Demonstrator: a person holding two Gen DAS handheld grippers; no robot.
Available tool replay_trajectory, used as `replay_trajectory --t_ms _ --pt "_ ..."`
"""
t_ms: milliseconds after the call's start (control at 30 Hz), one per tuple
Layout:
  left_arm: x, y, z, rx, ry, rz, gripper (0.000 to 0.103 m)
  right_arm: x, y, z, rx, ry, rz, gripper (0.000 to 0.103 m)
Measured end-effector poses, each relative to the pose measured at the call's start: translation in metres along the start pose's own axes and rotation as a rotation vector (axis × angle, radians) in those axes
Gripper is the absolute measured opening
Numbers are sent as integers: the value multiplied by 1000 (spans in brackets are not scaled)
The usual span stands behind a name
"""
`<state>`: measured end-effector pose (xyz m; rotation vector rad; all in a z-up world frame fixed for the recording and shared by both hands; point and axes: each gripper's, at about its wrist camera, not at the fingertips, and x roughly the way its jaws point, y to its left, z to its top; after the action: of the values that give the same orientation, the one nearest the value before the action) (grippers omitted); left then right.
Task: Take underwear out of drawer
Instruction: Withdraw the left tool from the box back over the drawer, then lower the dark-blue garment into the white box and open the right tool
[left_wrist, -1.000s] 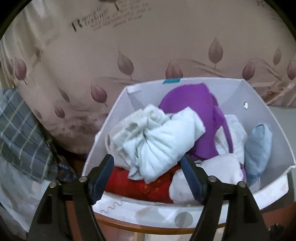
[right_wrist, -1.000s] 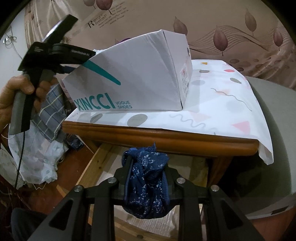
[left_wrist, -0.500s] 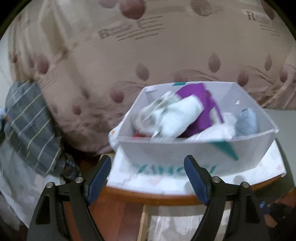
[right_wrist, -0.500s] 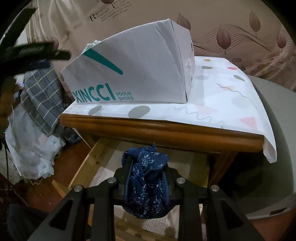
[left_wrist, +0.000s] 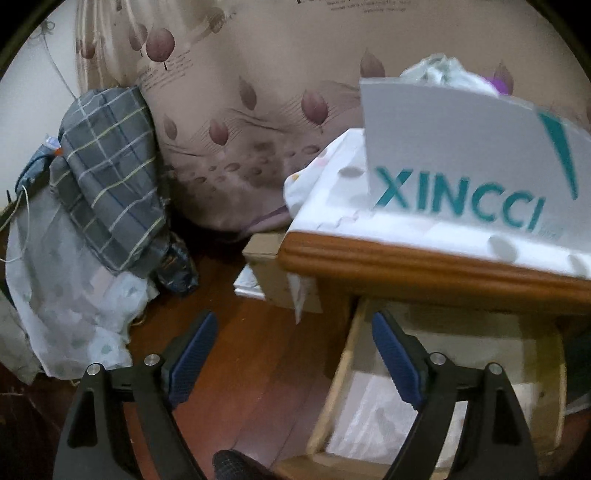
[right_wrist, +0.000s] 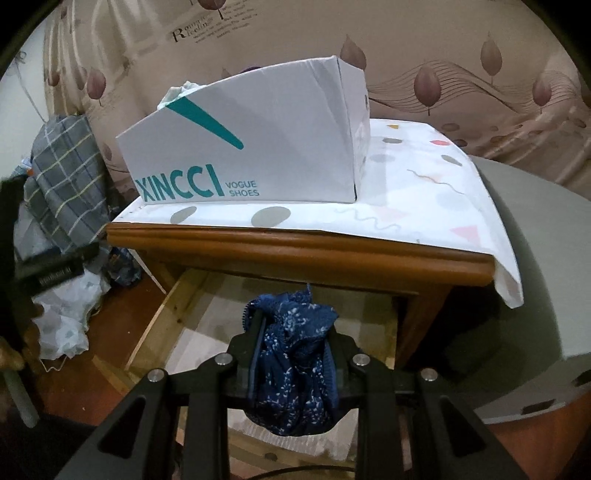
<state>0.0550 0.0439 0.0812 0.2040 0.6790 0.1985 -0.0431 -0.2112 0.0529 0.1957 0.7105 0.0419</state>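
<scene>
We see the underwear (right_wrist: 291, 369), dark blue with small white flecks, bunched into a wad in the lower centre of the right wrist view; its long axis runs up and down the frame, one frilly end poking up above the fingers and the other hanging below them. The right gripper (right_wrist: 293, 354) is clamped on this wad from both sides. Behind and under it lies the open wooden drawer (right_wrist: 177, 295), its pale lined floor showing. Above the drawer runs the brown edge of the bench (right_wrist: 295, 247), covered by a white patterned cloth (right_wrist: 424, 192), and on that stands a white shoe box (right_wrist: 258, 147) with clothes peeping over its rim at the upper centre. In the left wrist view the left gripper (left_wrist: 291, 358) is opening, nothing between its blue pads (left_wrist: 192, 354), at the bottom of the frame over the dark wooden floor (left_wrist: 236, 369) and the drawer's left side
</scene>
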Motion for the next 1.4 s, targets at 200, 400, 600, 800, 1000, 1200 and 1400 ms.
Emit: replay_trajectory --t_ms 200,400,600,800,1000,1200,1400 --pt "0 9 -2 -13 -6 -49 87 -19 2 16 26 3 -11 27" --pt "0 20 1 -68 33 -121 92 -43 13 45 -19 -29 -50 27" --pt "4 27 3 -106 64 -143 92 -65 21 80 -25 -79 -63 27" --pt "3 33 4 -124 72 -142 92 -76 36 124 -59 -106 -88 27" --pt "3 42 7 -148 73 -145 92 -65 60 167 -108 -96 -98 27" --pt "4 52 9 -166 79 -137 92 -31 73 201 -98 -44 -97 27" --pt "9 59 9 -179 99 -125 92 8 82 226 -120 -21 -150 27"
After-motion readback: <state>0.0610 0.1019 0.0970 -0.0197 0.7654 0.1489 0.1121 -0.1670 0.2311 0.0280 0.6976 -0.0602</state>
